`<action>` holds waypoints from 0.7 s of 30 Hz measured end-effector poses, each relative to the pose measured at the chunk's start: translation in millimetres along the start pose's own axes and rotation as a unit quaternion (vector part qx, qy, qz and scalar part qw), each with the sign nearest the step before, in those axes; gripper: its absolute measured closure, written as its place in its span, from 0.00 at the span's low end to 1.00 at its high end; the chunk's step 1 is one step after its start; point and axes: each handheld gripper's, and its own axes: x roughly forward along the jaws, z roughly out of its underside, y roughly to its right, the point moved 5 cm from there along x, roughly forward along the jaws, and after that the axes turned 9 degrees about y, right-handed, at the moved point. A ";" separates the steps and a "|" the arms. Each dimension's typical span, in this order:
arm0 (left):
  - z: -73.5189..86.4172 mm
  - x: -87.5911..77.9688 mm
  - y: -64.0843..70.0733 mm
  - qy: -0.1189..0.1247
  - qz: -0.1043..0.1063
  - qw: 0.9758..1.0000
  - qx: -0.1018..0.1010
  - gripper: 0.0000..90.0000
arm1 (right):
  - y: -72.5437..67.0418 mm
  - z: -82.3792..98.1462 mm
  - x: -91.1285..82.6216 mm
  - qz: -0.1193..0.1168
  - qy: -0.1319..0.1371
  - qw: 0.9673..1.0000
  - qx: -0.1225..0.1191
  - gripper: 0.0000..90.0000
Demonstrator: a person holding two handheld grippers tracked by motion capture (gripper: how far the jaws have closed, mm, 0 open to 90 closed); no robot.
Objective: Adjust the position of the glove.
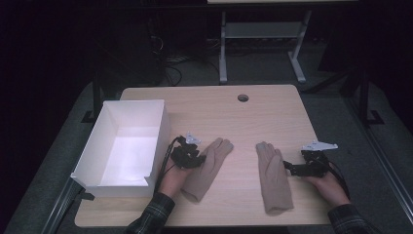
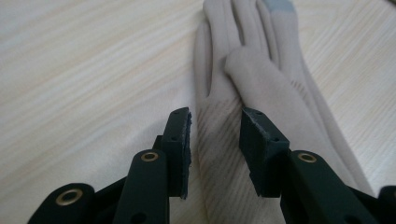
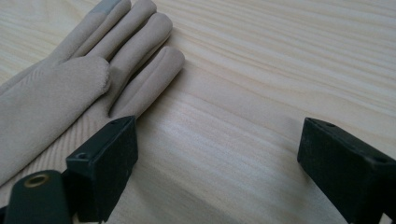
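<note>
Two beige gloves lie flat on the wooden table (image 1: 234, 122), fingers pointing away from me. The left glove (image 1: 207, 168) (image 2: 261, 79) has my left gripper (image 1: 199, 158) (image 2: 215, 140) at its left side. That gripper's jaws stand a little apart over the glove's palm edge, and the fabric lies loose between the pads (image 2: 183, 140) without being pinched. The right glove (image 1: 272, 178) (image 3: 70, 84) lies to the left of my right gripper (image 1: 288, 168) (image 3: 217, 154). Its jaws are wide open, with the left jaw at the glove's edge and bare wood between them.
A white open box (image 1: 109, 161) stands at the table's left edge, close beside my left hand. A round cable hole (image 1: 242, 97) sits near the far edge. Beyond the table stand the legs of another desk (image 1: 223, 48) and cables on the floor.
</note>
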 end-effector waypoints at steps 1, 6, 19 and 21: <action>2.1 1.5 -0.5 -0.003 0.000 1.000 -0.004 0.70 | 0.0 0.0 0.0 0.000 0.000 1.000 0.000 0.13; 3.4 2.1 0.1 0.005 0.010 1.000 -0.022 0.74 | 0.0 0.0 0.0 0.000 0.000 1.000 0.000 0.13; -10.7 -4.0 7.4 0.028 0.053 0.997 -0.039 0.94 | -0.5 -2.4 -6.2 -0.038 -0.022 0.999 -0.011 0.22; -14.6 -4.7 8.8 0.036 0.056 0.997 -0.036 0.94 | -0.8 -3.7 -10.4 -0.041 -0.019 0.999 -0.012 0.27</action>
